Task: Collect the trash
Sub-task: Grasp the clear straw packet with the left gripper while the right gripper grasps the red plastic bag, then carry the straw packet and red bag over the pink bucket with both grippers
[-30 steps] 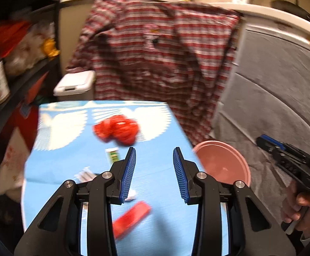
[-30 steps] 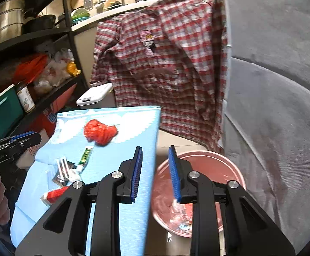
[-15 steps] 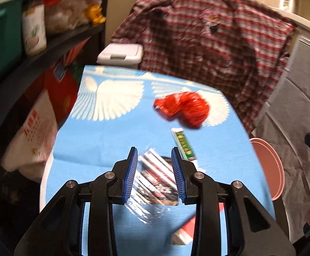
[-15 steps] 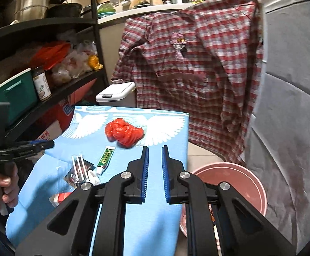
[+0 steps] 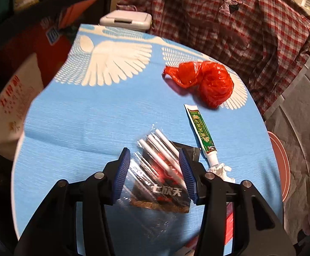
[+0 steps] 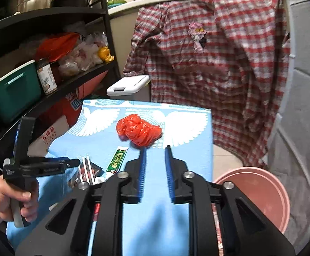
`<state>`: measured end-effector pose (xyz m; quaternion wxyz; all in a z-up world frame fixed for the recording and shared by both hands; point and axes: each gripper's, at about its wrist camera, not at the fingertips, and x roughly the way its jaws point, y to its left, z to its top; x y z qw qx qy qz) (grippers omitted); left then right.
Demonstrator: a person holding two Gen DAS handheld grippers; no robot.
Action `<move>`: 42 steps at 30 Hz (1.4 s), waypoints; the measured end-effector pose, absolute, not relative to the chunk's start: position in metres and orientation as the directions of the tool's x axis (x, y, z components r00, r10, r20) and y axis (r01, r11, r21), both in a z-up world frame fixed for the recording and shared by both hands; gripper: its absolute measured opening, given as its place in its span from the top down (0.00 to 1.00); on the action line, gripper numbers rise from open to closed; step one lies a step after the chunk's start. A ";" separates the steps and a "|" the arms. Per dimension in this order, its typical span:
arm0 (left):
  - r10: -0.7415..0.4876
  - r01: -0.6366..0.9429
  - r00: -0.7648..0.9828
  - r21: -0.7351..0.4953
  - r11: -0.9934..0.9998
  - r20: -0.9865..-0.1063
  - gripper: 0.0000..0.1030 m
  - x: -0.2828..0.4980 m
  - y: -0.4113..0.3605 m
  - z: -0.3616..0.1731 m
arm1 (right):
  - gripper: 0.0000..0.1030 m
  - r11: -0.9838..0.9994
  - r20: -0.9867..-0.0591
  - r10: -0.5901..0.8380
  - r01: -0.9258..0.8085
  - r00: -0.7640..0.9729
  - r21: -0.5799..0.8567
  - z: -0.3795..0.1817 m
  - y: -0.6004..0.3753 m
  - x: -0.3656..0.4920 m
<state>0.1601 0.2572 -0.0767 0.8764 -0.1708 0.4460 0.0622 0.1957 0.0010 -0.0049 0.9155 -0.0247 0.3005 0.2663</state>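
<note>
clear wrapper (image 5: 159,177): flat, white sticks inside | red bag (image 5: 206,83): crumpled | green tube (image 5: 201,132): lying flat

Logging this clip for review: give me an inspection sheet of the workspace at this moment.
Surface: blue table with white wing print.
Job's things: clear wrapper with white sticks, red bag, green tube, tissue wad, pink bin beside the table.
Clutter: red packet, partly hidden.
Grippers: left gripper open, straddling the wrapper; right gripper open, holding nothing.
Cables: nothing seen.
Surroundings: plaid shirt, white lidded bin, shelves with jar and green box.
</note>
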 end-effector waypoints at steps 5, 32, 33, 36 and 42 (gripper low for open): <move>-0.041 -0.280 0.538 -0.225 0.933 -0.842 0.48 0.169 0.255 -0.090 | 0.53 0.835 -0.585 0.497 -0.537 0.641 0.121 -0.018 0.040 0.225; 0.039 -0.324 0.573 -0.183 0.928 -0.819 0.95 0.169 0.271 -0.063 | 0.81 0.807 -0.704 0.378 -0.587 0.601 -0.068 -0.050 0.132 0.294; 0.049 -0.332 0.579 -0.180 0.926 -0.814 0.95 0.168 0.271 -0.058 | 0.81 0.808 -0.702 0.379 -0.586 0.603 -0.067 -0.048 0.129 0.293; 0.078 -0.355 0.589 -0.171 0.919 -0.804 0.95 0.164 0.269 -0.047 | 0.81 0.815 -0.693 0.373 -0.574 0.617 -0.072 -0.038 0.116 0.281; 0.123 -0.368 0.608 -0.140 0.919 -0.784 0.95 0.158 0.257 -0.030 | 0.81 0.843 -0.663 0.380 -0.536 0.645 -0.039 -0.019 0.086 0.252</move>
